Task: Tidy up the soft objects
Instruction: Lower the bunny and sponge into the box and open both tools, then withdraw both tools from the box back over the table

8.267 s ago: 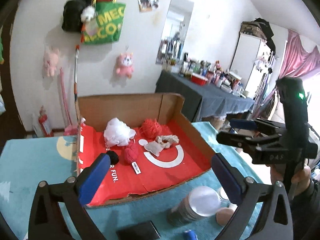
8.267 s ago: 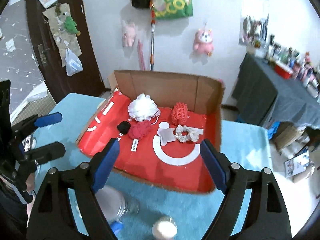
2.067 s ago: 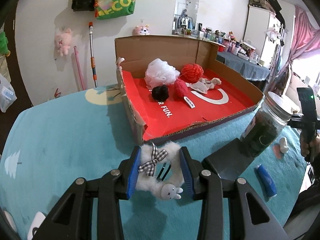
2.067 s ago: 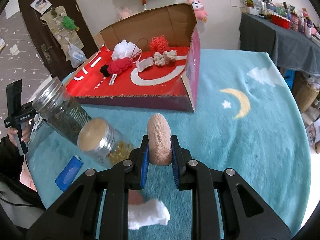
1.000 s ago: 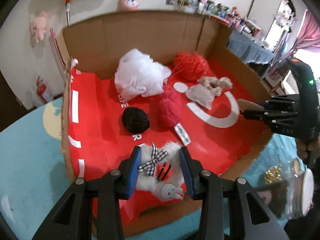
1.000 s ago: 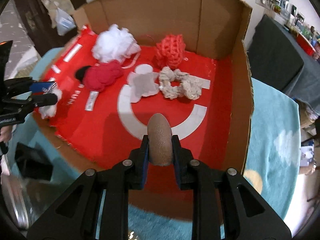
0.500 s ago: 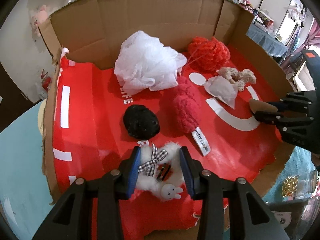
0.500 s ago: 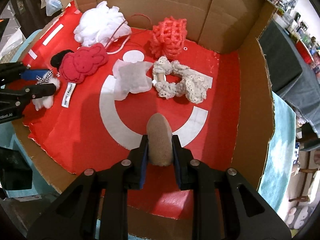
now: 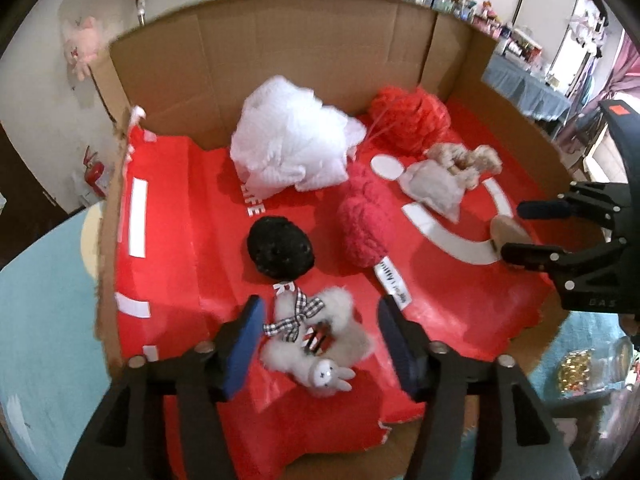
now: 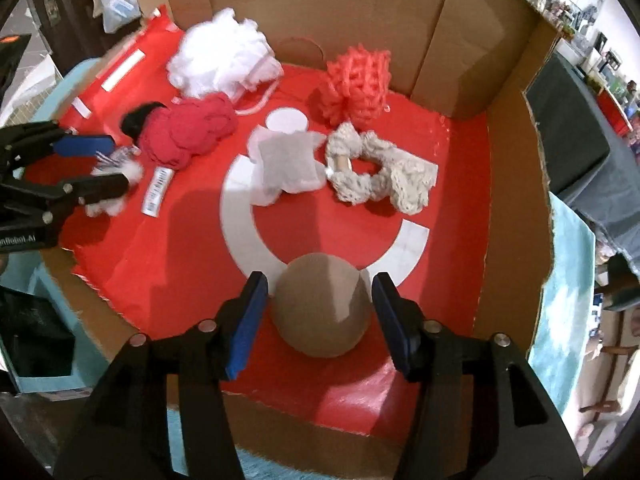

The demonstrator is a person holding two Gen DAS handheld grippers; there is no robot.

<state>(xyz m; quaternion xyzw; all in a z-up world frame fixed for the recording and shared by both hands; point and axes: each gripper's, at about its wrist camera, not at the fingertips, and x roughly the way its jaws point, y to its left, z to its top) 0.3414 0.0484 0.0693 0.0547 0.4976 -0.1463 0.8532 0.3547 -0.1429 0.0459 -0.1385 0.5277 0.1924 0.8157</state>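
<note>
Left gripper [image 9: 318,340]: we see its jaws opening, pads clear of the clip [image 9: 316,336].
Clip: lower centre of the left view, on the box [image 9: 472,292] floor; light, fluffy, best pinched across the fur.
Right gripper [image 10: 318,316]: jaws opening around the sponge [image 10: 320,306].
Sponge: lower centre of the right view; soft, springy, squeezes at its sides.

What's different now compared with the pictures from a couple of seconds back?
Both grippers carried their things from the blue mat into the cardboard box. The left gripper is opening and has let go of the fluffy white clip; the right gripper is opening around the tan sponge, which now lies on the red floor. The white pouf, red and black pieces stayed put.
</note>
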